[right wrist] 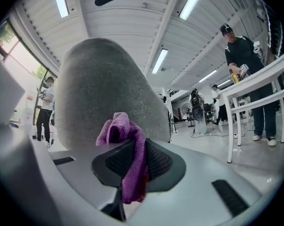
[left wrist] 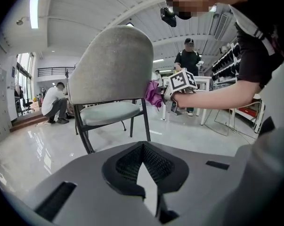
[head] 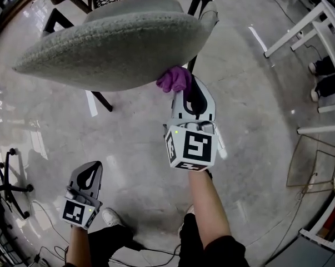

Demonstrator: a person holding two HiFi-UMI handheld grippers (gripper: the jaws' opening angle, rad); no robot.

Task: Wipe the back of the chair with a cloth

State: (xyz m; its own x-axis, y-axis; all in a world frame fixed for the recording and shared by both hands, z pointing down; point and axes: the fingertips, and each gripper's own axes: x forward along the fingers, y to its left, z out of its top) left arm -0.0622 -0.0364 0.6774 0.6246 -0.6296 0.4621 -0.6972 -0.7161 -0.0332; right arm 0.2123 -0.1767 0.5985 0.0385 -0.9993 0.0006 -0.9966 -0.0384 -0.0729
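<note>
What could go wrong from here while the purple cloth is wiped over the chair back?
1. The purple cloth is bunched in the right gripper, so only a small wad meets the chair back; the hard jaws might rub the fabric.
2. The left gripper hangs low, away from the chair, so a firm push could shift it.

The cloth [head: 175, 79] is purple. The chair [head: 111, 49] has speckled grey fabric and a black frame. The left gripper [head: 91, 168] and right gripper [head: 188, 90] are pale grey with black-and-white square markers [head: 192, 147]. The floor [head: 256, 93] is glossy light grey.
</note>
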